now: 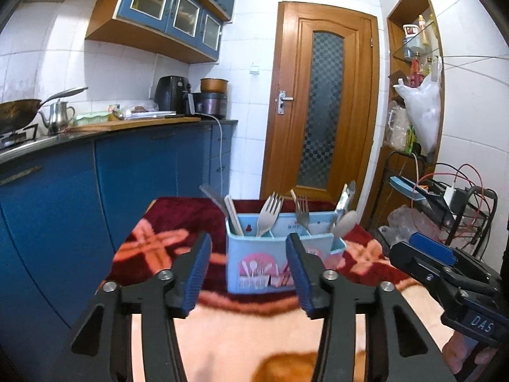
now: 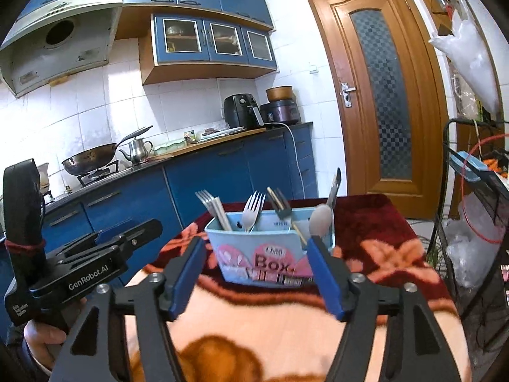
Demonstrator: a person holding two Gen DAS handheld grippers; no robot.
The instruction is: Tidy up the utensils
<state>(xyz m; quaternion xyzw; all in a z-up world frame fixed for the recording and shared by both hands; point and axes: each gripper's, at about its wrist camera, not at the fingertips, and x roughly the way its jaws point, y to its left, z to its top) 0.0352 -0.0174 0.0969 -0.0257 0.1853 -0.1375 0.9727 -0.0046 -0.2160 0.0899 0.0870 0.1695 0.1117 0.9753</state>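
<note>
Both the left hand-held gripper (image 1: 248, 273) and right hand-held gripper (image 2: 254, 275) gape empty. The stiff, slippery metal forks (image 1: 269, 211) in the light-blue plastic utensil box (image 1: 254, 254) likely lift best by their exposed ends.

You're in home kitchen: blue base cabinets (image 1: 136, 165) under dark counter (image 2: 197, 149), glass-fronted wall cupboards (image 1: 178, 16), white wall tiles (image 2: 105, 102). Range hood (image 2: 60, 47) above wok (image 2: 90, 156) on gas burner, steel kettle (image 2: 137, 148) beside it. Air fryer (image 2: 240, 109), rice cooker (image 2: 281, 109) near wooden door (image 1: 321, 102). Utensil caddy (image 2: 270, 248) on blanket-covered tabletop (image 2: 375, 222).
</note>
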